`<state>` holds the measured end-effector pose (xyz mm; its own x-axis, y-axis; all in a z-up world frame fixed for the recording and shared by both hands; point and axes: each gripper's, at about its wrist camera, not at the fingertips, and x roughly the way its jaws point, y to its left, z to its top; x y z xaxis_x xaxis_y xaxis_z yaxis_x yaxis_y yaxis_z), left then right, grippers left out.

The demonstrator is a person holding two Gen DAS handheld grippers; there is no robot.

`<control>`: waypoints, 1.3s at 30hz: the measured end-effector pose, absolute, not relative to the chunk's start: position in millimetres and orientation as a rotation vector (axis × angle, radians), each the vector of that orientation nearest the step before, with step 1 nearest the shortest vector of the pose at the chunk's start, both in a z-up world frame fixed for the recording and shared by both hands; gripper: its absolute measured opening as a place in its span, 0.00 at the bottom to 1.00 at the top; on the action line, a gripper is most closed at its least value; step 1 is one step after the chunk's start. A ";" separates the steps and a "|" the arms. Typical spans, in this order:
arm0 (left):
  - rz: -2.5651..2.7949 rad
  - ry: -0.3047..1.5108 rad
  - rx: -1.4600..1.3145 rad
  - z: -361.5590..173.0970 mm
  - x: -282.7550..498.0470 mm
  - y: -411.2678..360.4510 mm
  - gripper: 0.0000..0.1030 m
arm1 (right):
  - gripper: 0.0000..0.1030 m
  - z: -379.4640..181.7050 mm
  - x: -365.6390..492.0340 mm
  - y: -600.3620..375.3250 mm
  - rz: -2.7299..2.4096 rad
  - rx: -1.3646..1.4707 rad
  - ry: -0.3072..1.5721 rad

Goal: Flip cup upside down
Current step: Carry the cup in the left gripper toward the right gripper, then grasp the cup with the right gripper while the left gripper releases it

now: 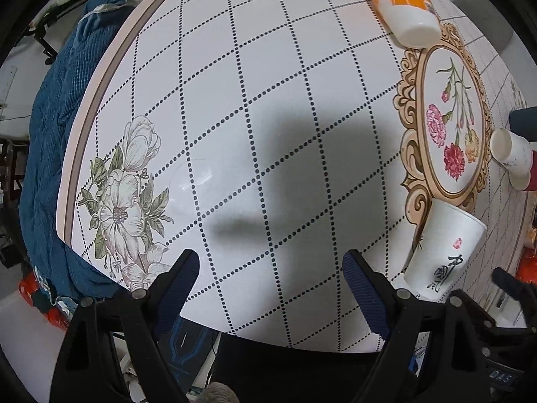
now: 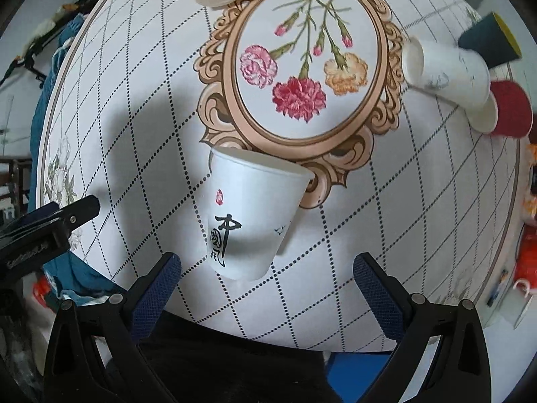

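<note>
While both grippers hang wide open holding nothing, the right gripper (image 2: 266,278) sits just behind the white cup (image 2: 253,215) on the table (image 2: 141,107), left gripper (image 1: 270,278) well off beside it.

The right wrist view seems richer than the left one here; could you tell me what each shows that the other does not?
Only the right wrist view shows the dark block with a yellow face, the white mug beyond the table edge, and the left gripper's fingers seen from the side.

Only the left wrist view shows the large grey flower print near the table's edge and the blue cloth in full.

Both show the calligraphy paper cup standing upright, the orange-and-white cup, the red cup, and the oval carnation print.
</note>
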<state>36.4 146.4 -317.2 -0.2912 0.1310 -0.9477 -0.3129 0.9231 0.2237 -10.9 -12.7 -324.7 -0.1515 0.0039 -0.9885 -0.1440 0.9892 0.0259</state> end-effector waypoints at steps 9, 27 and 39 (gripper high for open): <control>0.437 1.788 -0.100 -329.6 38.6 152.8 0.92 | 1.00 -290.7 5.3 21.1 0.342 -0.624 1.547; 0.487 1.816 -0.222 -365.6 10.9 164.2 0.92 | 1.00 -362.6 -120.5 35.3 1.363 -2.442 0.373; 0.485 1.829 -0.240 -382.5 -6.2 149.5 0.92 | 1.00 -406.9 -112.0 6.8 1.565 -2.654 0.026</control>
